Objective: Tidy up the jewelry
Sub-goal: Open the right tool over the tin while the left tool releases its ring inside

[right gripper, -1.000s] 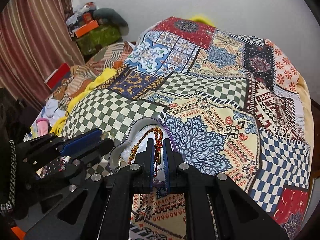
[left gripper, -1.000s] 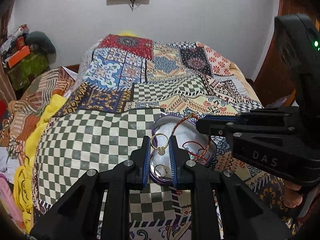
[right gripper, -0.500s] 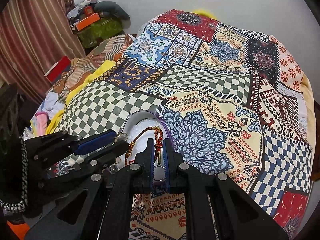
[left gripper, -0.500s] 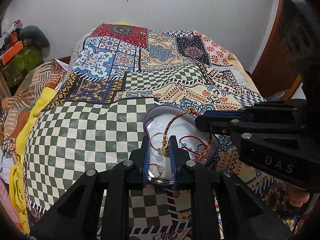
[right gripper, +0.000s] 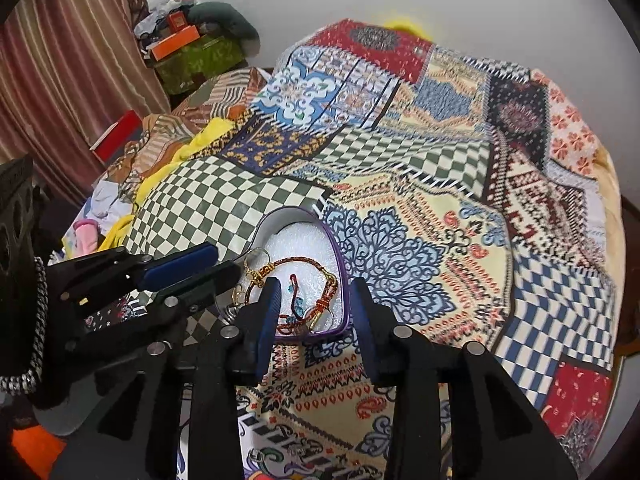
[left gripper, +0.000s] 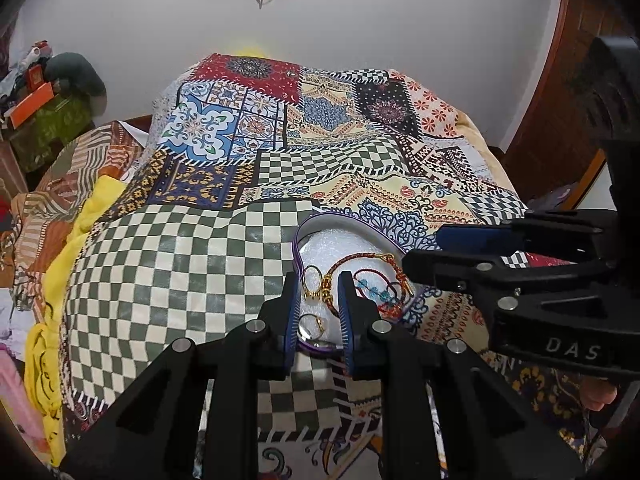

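1. The jewelry lies in a heart-shaped box (right gripper: 345, 280) with a purple rim and white lining, resting on the patchwork quilt (right gripper: 420, 208) of the bed; a red-and-gold braided bracelet (right gripper: 308, 265), a beaded cord (left gripper: 378, 290) and gold rings (left gripper: 314, 285) sit inside.
2. The right tongs (right gripper: 314, 314) stand wide apart, gripping nothing; the box's near end lies between and just ahead of their tips, the bracelet clasp close in front.
3. The left tongs (left gripper: 319, 312) are narrowly apart, with a ring and a bracelet bead seen in the gap; whether they pinch anything cannot be told, though they look free.
4. The bracelet arcs across the box, its long run lying crosswise to the right tongs and slanting away from the left ones.
5. Both tongs sit near; the left looks nearer to the rings, the right to the clasp.
6. The box wall rings the pieces, so a lift probably has to go up over the rim; the two tongs crowd each other at the box, while the quilt beyond it offers open room.
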